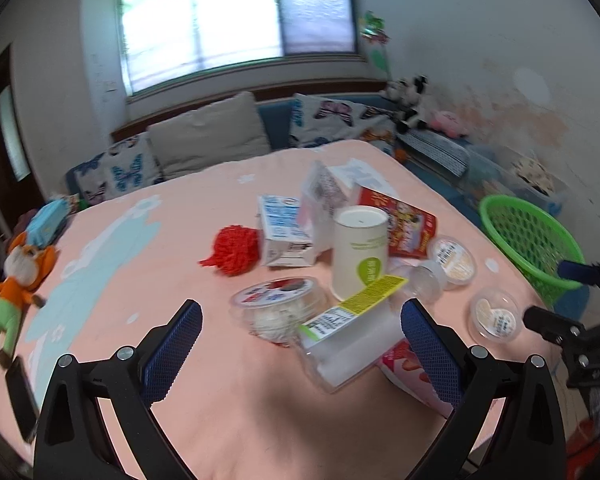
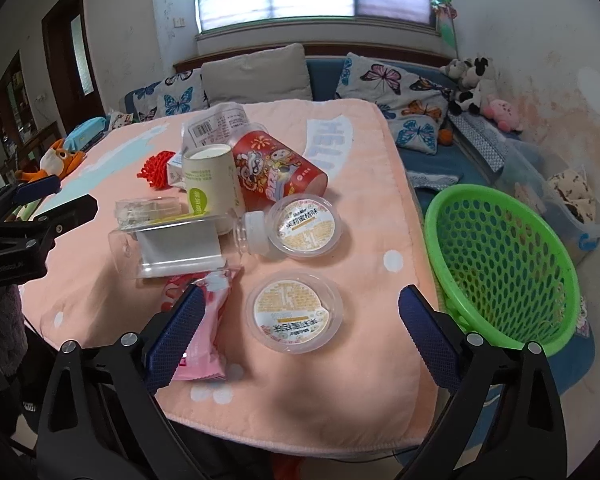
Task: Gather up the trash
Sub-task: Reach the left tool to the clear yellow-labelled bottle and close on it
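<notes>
Now the right gripper [image 2: 298,320], jaws wide with nothing in them, hangs over the near jelly cup [image 2: 294,312] beside the green basket [image 2: 500,264], so go straight down and squeeze its sides softly, while the left gripper [image 1: 300,344] waits open too.

Bare cloth [image 2: 380,208] lies between sealed cup [image 2: 294,312] and basket [image 2: 500,256].

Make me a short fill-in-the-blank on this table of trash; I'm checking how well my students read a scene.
1. The basket beside the table is ____ in colour.
2. The clear bottle lies on its ____.
3. Between the right gripper fingers sits a sealed ____.
4. The left gripper is ____.

Missing: green; side; cup; open
</notes>
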The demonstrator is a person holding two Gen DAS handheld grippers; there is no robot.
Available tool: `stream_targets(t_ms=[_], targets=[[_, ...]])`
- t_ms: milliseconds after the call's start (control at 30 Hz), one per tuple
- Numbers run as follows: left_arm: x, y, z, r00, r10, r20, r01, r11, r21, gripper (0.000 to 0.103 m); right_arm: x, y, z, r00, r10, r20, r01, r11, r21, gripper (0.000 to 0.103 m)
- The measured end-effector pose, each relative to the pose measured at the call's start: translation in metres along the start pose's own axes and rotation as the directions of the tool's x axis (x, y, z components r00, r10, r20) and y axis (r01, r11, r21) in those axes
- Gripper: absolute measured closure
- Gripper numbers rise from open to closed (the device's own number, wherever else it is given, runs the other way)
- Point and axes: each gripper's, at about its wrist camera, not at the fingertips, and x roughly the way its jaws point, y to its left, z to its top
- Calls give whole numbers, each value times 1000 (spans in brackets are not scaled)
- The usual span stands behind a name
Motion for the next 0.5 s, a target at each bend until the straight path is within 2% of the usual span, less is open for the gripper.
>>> stream_targets(t_ms=[167, 333, 400, 500], targets=[[19, -5, 3, 995, -92, -43, 95, 993, 69, 6, 10, -7, -1, 1000, 14, -24, -13, 1000, 8, 10], [42, -10, 7, 980, -175, -98, 186, 975, 122, 9, 15, -11, -3, 999, 14, -47, -14, 1000, -8, 11], [52, -12, 9, 972, -200, -124, 216, 966, 140, 19, 17, -12, -4, 998, 18, -54, -18, 1000, -9, 11], [71, -14, 10, 949, -253, -189, 281, 950, 134, 28, 21, -15, -3, 997, 23, -67, -24, 1000, -7, 11]])
